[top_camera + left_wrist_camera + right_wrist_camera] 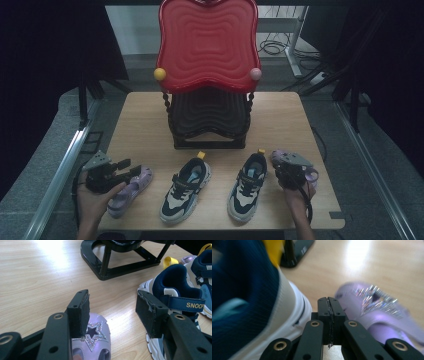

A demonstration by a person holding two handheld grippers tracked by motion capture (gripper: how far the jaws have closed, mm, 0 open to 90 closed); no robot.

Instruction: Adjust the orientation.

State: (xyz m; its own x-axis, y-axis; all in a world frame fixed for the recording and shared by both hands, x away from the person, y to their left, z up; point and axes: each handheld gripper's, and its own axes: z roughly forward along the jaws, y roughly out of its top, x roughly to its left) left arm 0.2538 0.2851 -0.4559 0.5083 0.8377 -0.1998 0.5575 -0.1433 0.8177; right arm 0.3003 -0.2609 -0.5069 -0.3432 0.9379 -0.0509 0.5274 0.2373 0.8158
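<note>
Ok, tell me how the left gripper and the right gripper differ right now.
The left gripper has its jaws wide apart; the right gripper has its jaws pressed together with nothing between them. The left gripper hovers over the lilac sandal at the table's left, one pad just above its star; the right gripper sits between the navy sneaker and the other lilac sandal. Both are hand-held, low over the table.

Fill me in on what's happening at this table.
A person holds a gripper in each hand at a wooden table with a red two-tier rack. The left gripper, jaws open, hovers over a lilac sandal. The right gripper, shut and empty, sits between a navy sneaker and the other lilac sandal.
</note>
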